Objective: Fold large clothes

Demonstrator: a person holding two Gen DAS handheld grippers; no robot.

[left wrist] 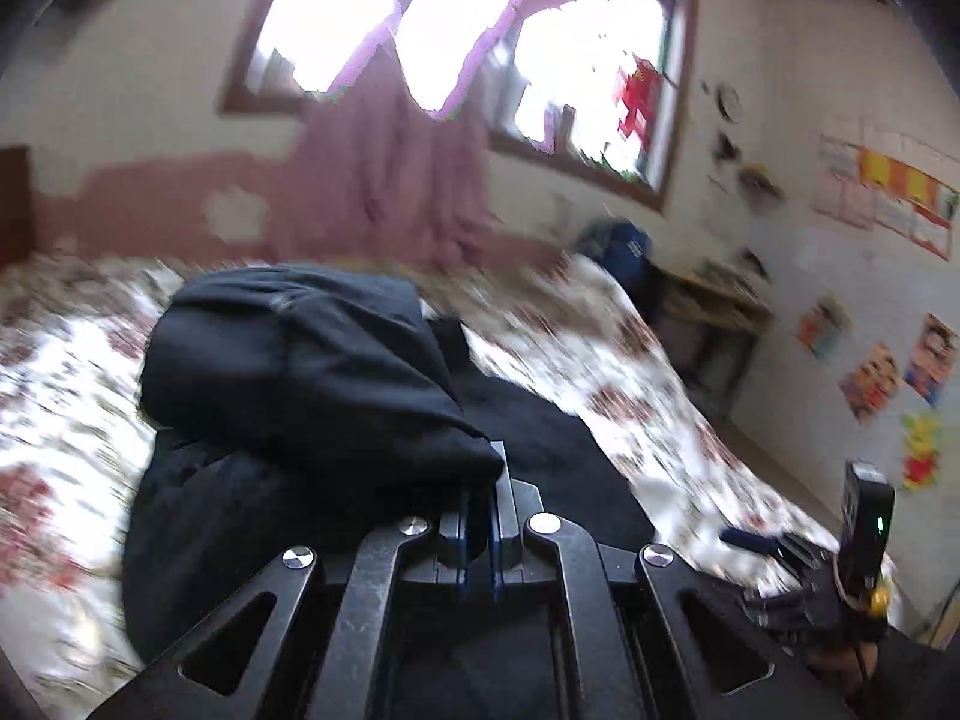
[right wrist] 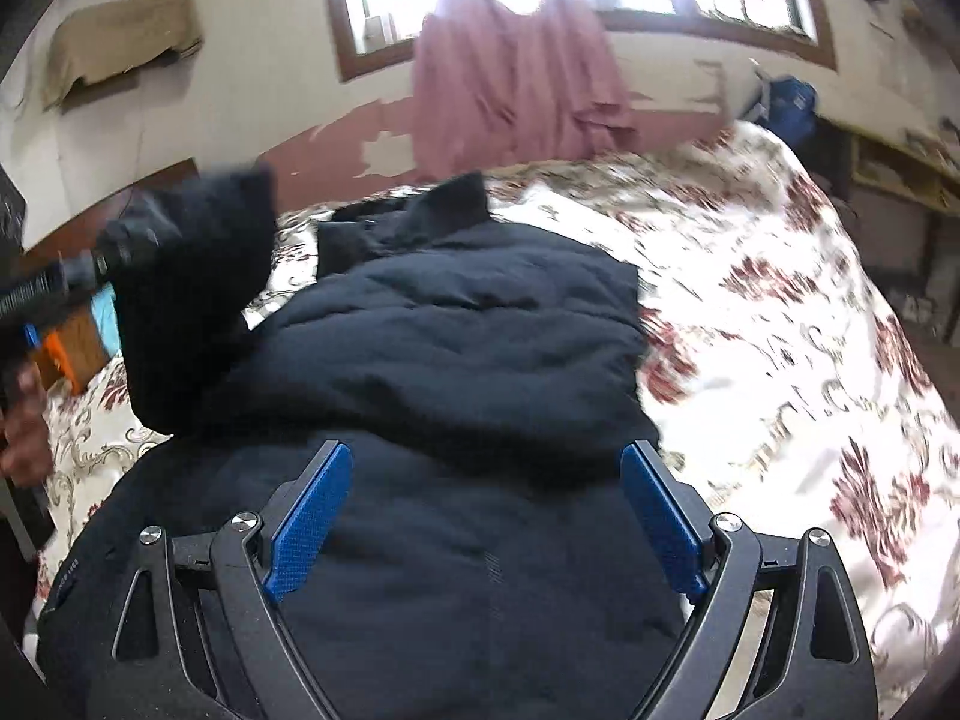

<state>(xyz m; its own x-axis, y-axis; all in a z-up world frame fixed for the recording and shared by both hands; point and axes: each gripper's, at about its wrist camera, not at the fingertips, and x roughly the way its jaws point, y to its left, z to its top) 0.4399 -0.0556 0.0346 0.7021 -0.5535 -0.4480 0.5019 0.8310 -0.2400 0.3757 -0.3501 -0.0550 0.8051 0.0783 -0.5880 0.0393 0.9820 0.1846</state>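
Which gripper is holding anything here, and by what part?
The left gripper is shut on a lifted fold of the dark jacket, pinching its edge; which part of the garment is unclear. The right gripper is open above the jacket, holding nothing.

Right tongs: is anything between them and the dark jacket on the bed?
Nothing visible. The right tongs hang open directly over the jacket, with only its fabric between the blue pads. The left tongs pinch a lifted sleeve off to the side.

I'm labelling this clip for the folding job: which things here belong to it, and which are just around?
Part of the job:
- dark padded jacket
- left gripper, shut on a fold of it
- right gripper, open above it
- floral bedspread under it

Just around:
- pink curtain
- blue backpack
- wall posters
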